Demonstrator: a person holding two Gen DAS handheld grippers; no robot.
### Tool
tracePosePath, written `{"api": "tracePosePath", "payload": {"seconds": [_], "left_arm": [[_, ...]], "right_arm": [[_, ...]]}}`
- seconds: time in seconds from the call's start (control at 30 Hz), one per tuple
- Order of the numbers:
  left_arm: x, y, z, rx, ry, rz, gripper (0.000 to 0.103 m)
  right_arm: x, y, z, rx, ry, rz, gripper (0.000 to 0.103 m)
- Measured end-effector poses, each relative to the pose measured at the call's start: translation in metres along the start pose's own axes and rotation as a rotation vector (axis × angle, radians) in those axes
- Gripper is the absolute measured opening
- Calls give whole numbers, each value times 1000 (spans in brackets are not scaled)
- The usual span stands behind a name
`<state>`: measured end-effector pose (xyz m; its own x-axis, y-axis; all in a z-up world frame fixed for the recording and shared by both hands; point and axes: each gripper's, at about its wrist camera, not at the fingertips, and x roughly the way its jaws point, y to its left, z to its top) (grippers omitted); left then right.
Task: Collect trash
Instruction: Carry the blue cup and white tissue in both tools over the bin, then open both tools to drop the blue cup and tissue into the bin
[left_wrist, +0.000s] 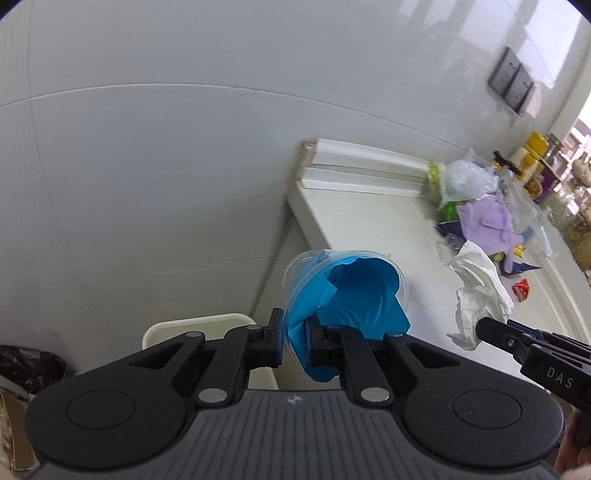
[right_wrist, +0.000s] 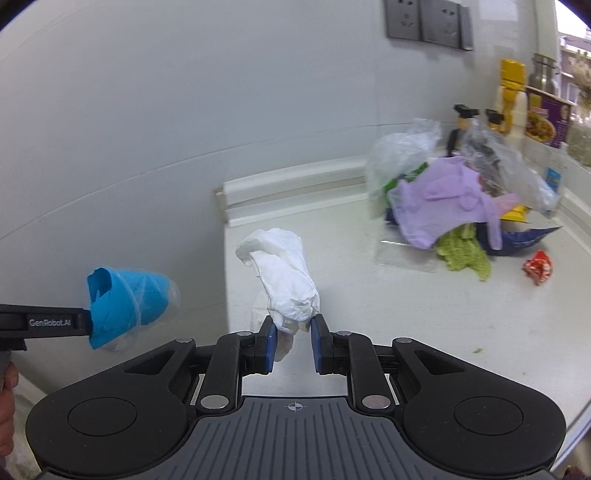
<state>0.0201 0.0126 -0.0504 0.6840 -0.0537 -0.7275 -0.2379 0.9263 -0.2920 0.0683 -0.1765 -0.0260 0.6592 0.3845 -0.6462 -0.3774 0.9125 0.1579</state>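
My left gripper (left_wrist: 295, 339) is shut on the rim of a clear plastic cup (left_wrist: 343, 291) stuffed with blue paper, held in the air past the counter's left end. In the right wrist view the same cup (right_wrist: 129, 302) hangs at the left from the left gripper (right_wrist: 88, 323). My right gripper (right_wrist: 293, 339) is shut on a crumpled white tissue (right_wrist: 284, 280) above the counter (right_wrist: 369, 314). From the left wrist view, the tissue (left_wrist: 480, 291) and the right gripper (left_wrist: 487, 328) show at the right.
A trash pile (right_wrist: 454, 195) of a purple glove, plastic bags and green scraps lies at the counter's back right, with a red wrapper (right_wrist: 537, 267) beside it. Bottles and boxes stand behind. A cream bin (left_wrist: 195, 325) and a black bag (left_wrist: 26, 365) sit low by the wall.
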Motion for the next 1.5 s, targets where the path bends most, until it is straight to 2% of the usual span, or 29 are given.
{"api": "tracePosePath", "payload": {"seconds": [0.37, 0.63, 0.93, 1.1, 1.23, 1.5], "left_arm": [[19, 37, -11, -103, 59, 94, 10], [56, 71, -28, -182, 172, 168, 10], [108, 106, -55, -217, 271, 242, 10], [139, 128, -70, -196, 318, 254, 10], [155, 142, -77, -192, 356, 238, 10], [162, 136, -76, -104, 348, 225, 10]], "right_arm": [[32, 48, -3, -78, 77, 139, 17], [82, 81, -14, -104, 210, 189, 17], [154, 107, -45, -134, 394, 155, 17], [197, 109, -65, -117, 495, 135, 17], [228, 104, -75, -88, 534, 112, 17], [269, 98, -81, -47, 585, 60, 17]]}}
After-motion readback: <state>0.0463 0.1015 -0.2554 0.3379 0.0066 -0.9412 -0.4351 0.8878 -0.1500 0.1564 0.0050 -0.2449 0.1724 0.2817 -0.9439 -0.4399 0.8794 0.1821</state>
